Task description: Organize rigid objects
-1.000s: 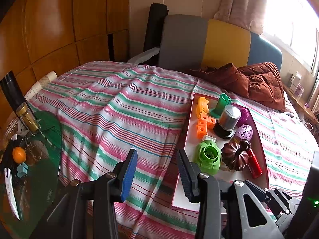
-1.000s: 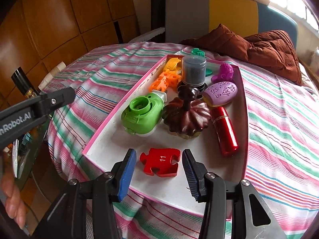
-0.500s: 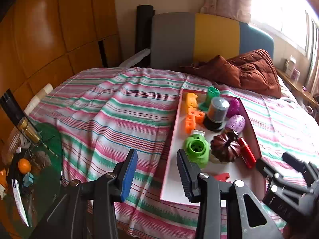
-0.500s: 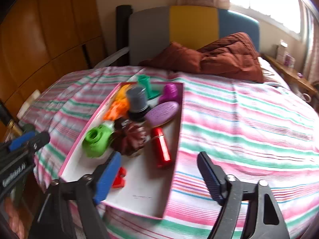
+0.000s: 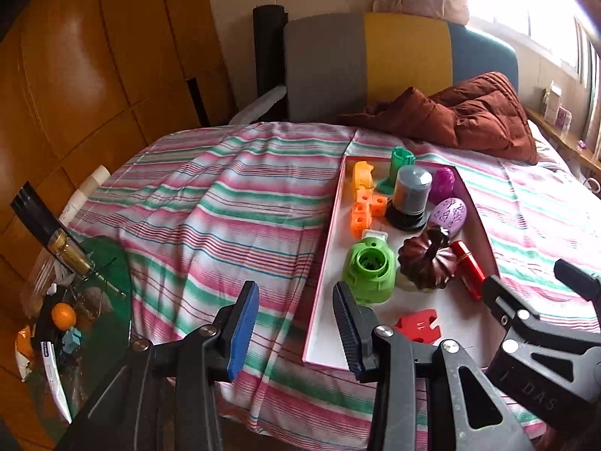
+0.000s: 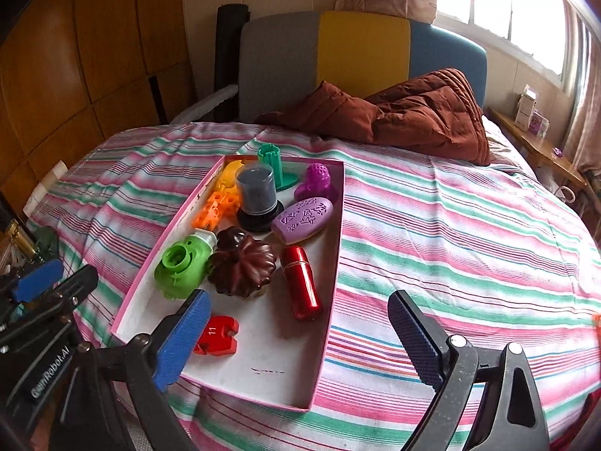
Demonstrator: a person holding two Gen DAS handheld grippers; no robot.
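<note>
The flat red plastic puzzle piece (image 6: 216, 334) lies in the pink-edged white tray (image 6: 263, 368), just beside the right claw (image 6: 296, 342), whose jaws are opening with nothing between them. It looks light, stiff and thin, so pinch its side edges. The left claw (image 5: 295, 332) hangs half open and empty over the striped bed (image 5: 225, 218).

"11" on red puzzle piece (image 6: 216, 336); "GenRobot.AI" on left gripper (image 6: 49, 372)
</note>
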